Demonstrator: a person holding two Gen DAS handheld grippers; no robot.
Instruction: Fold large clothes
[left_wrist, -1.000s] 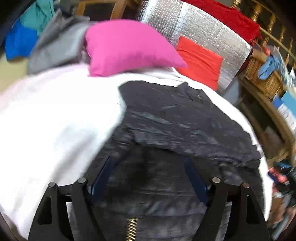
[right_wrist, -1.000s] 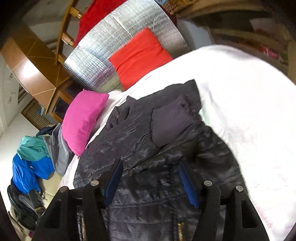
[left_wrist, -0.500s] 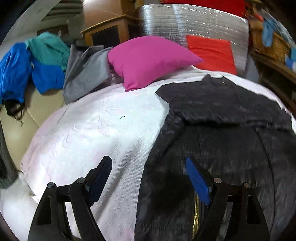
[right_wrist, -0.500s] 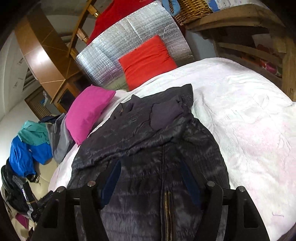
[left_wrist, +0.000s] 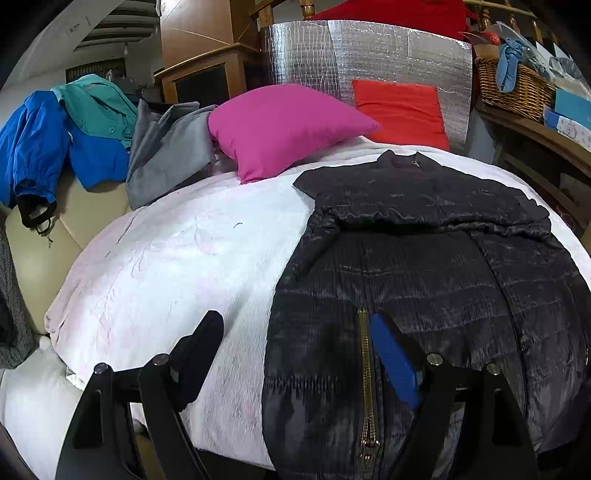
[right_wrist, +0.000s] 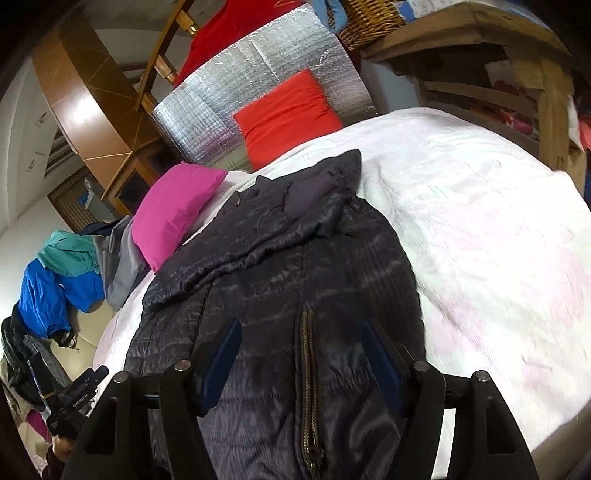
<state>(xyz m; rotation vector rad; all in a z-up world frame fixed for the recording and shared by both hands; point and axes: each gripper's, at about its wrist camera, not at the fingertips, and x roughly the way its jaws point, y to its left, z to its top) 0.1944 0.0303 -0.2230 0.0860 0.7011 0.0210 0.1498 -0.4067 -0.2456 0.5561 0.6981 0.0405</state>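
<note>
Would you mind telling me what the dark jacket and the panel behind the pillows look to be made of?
Dark jacket: likely thin synthetic shell, quilted; it shows a slight sheen, stitched rows and a brass-coloured zip. Silver panel: probably foil-faced insulation; it is mirror-bright with a crinkled grid pattern.

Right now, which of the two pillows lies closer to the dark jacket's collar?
The red pillow, leaning on the silver foil panel right behind the dark jacket collar. The pink pillow sits off to its left, beside the grey garment.
</note>
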